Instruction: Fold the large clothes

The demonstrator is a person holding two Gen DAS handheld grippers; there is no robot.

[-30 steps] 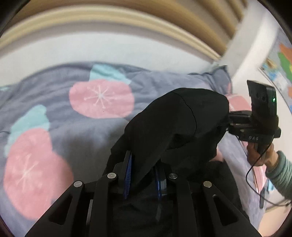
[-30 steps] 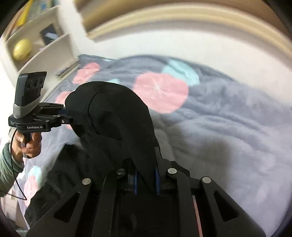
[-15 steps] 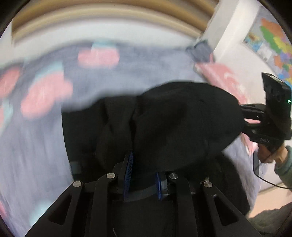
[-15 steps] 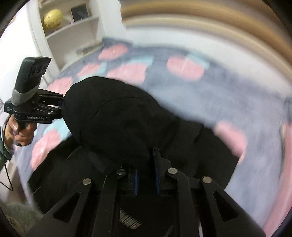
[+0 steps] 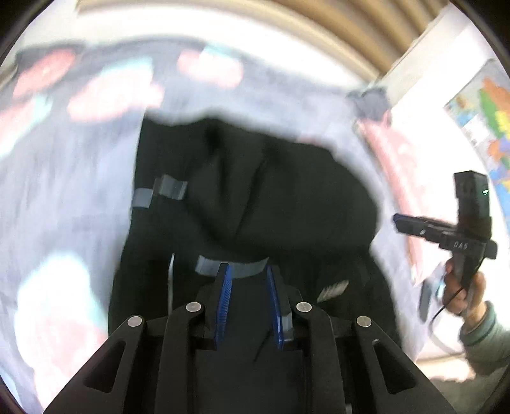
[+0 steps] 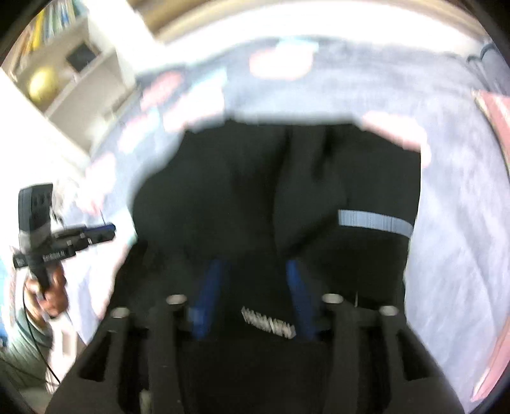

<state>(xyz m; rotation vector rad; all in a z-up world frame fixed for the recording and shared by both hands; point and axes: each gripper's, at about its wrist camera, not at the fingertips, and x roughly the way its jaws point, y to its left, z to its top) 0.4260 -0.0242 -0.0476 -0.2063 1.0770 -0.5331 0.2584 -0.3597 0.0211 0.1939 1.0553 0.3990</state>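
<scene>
A black garment (image 5: 287,191) with grey reflective strips (image 5: 169,188) lies folded over itself on the bed. My left gripper (image 5: 247,270) hangs low over its near edge with its blue pads close together. Black cloth fills the narrow gap and a grey strip crosses at the tips, so it still reads as shut on the fabric. In the right wrist view the garment (image 6: 255,175) spreads out below my right gripper (image 6: 254,264). Its jaws are opening, and the blue pads stand wide apart without pressing on the cloth. From the left wrist view the right gripper (image 5: 398,219) shows clear of the garment's right edge.
A grey bedspread (image 5: 63,191) with pink and teal shapes covers the bed around the garment. A wooden headboard (image 5: 287,25) runs along the far side. A white shelf (image 6: 73,92) with a yellow ball (image 6: 41,84) stands at the left. A map poster (image 5: 487,111) hangs at the right.
Both grippers swept the raised black fold across the bed, and it now lies on the rest of the garment. The right pads have spread apart and let the cloth go.
</scene>
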